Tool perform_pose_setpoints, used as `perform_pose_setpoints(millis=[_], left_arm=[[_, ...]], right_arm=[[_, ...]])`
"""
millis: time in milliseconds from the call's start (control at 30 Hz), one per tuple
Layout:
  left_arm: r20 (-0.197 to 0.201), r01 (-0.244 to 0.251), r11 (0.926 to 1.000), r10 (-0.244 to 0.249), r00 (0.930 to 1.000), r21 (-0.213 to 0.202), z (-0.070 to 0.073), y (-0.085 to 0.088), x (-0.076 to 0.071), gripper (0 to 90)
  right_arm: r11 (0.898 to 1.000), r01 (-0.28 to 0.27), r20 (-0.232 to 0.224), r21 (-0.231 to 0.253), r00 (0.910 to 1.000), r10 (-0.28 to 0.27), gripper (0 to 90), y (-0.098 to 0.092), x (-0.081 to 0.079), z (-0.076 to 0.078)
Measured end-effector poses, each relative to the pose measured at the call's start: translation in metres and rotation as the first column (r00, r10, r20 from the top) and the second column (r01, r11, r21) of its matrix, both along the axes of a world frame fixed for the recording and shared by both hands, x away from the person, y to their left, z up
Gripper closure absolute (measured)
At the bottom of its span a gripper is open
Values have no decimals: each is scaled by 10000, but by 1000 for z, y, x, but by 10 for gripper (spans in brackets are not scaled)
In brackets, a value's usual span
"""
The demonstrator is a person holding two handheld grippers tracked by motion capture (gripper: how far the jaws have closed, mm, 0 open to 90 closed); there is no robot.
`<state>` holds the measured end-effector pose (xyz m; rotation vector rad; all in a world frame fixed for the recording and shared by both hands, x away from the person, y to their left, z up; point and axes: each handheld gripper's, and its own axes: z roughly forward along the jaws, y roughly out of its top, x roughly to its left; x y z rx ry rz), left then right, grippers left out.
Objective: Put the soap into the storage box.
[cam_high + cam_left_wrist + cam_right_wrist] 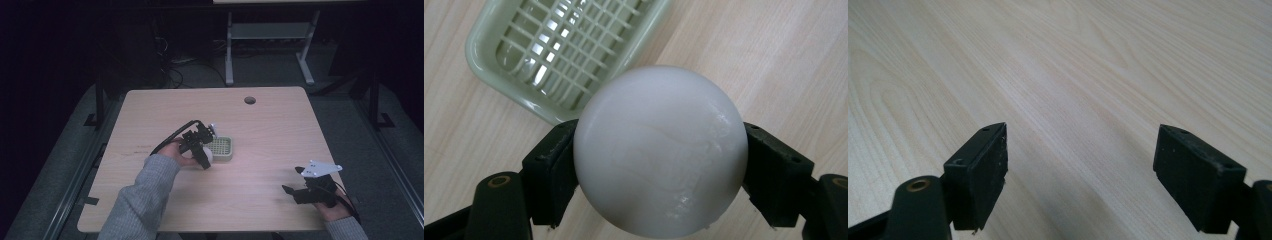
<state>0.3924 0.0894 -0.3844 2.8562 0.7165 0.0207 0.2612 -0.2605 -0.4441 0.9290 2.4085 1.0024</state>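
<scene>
Left gripper point(659, 165): black blocky fingers point(551, 170) pinching a white ball point(659, 150) on both flanks. Ball is smooth, glossy, round, with faint swirl marks on its face. In the left gripper view it sits just off the rim of a pale green plastic tray point(499, 75) at 10 o'clock of the ball: rounded-rectangle tray with a shiny slotted grid floor. I can't tell whether the ball rests on the counter point(784, 65) or hangs above it.

High view: left gripper point(202, 150) near counter centre, ball point(207, 152) at its tip, tray point(222, 149) at 3 o'clock of it, touching or nearly so.

Right gripper point(1080, 175): matte black fingers point(980, 170) spread wide, holding nothing, light wood-grain laminate between them. In the high view it is point(295, 186) at 4 o'clock of the tray, well apart, grey three-cornered plate on top.
</scene>
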Motion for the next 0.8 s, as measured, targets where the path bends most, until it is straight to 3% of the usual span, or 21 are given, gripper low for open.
perform_pose_setpoints(millis=[800], left_arm=[[2,-28,10000,28,10000,90,4,-13,23,237]], right_arm=[[10000,-16,58,27,10000,16,213,-2,1,0]])
